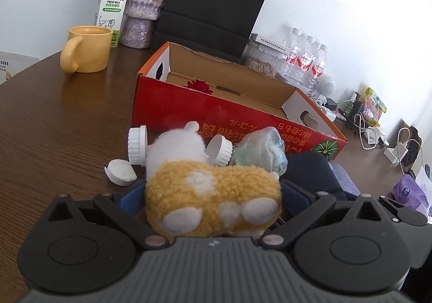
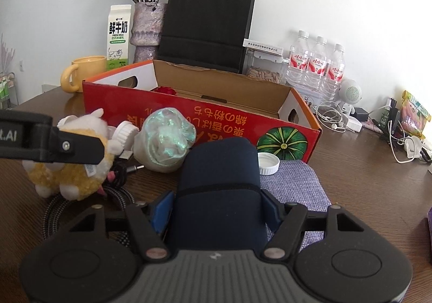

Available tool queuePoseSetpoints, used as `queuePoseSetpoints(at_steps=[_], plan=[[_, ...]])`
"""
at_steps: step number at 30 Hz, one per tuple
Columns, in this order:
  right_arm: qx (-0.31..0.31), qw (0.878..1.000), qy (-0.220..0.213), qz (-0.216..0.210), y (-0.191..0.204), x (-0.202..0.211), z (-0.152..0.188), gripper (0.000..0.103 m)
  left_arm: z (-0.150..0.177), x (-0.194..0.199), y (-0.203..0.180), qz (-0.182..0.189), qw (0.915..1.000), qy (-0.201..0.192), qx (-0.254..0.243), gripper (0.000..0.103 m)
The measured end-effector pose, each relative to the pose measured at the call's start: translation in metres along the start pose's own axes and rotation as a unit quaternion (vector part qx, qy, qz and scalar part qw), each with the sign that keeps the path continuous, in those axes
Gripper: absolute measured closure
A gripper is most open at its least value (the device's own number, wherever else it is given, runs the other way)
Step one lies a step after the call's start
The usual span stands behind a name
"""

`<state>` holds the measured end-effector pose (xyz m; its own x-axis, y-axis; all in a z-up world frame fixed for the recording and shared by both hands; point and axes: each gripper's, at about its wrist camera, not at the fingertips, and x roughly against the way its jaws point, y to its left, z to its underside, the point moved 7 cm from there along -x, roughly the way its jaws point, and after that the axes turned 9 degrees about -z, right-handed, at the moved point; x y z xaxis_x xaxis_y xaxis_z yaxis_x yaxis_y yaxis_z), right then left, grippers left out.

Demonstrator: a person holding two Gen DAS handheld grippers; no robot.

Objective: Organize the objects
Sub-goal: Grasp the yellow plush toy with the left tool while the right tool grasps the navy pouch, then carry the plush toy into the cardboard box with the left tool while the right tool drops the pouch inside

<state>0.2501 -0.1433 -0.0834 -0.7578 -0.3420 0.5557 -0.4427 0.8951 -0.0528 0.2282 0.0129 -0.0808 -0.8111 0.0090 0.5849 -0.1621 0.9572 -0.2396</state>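
My left gripper [image 1: 213, 195] is shut on a yellow and white plush toy [image 1: 210, 192], held just above the wooden table in front of the red cardboard box [image 1: 216, 113]. The toy also shows in the right wrist view [image 2: 78, 167] with the left gripper's arm across it. My right gripper [image 2: 216, 211] is shut on a dark blue cylindrical case [image 2: 218, 181] that points at the box [image 2: 189, 116]. The box is open, with a red flower [image 2: 165, 90] inside. A crumpled iridescent bag [image 2: 164, 138] lies between toy and case.
White jar lids [image 1: 137, 145] and a white cap [image 2: 267, 163] lie near the box. A yellow mug [image 1: 86, 49], milk carton [image 1: 113, 3], vase [image 1: 143, 5], black paper bag [image 1: 213, 3] and water bottles [image 2: 316, 65] stand behind. A grey cloth [image 2: 294, 189], cables and chargers [image 2: 337, 119] lie right.
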Motion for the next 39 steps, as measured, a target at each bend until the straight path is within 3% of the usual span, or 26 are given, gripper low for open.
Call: queuePoseSetpoints(at_steps=[15, 28, 39], plan=[[-0.012, 1.0, -0.009, -0.009, -0.001, 0.004, 0.0, 0.039, 0.006, -0.004, -0.004, 0.008, 0.9995, -0.027, -0.013, 0.003], [-0.037, 0.998, -0.046, -0.019, -0.008, 0.016, -0.002, 0.043, 0.007, 0.001, -0.005, 0.004, 0.9987, -0.043, -0.025, 0.006], [-0.049, 0.995, -0.08, -0.03, -0.009, 0.03, -0.004, 0.043, 0.003, 0.023, -0.003, 0.003, 0.9945, -0.101, -0.029, 0.008]])
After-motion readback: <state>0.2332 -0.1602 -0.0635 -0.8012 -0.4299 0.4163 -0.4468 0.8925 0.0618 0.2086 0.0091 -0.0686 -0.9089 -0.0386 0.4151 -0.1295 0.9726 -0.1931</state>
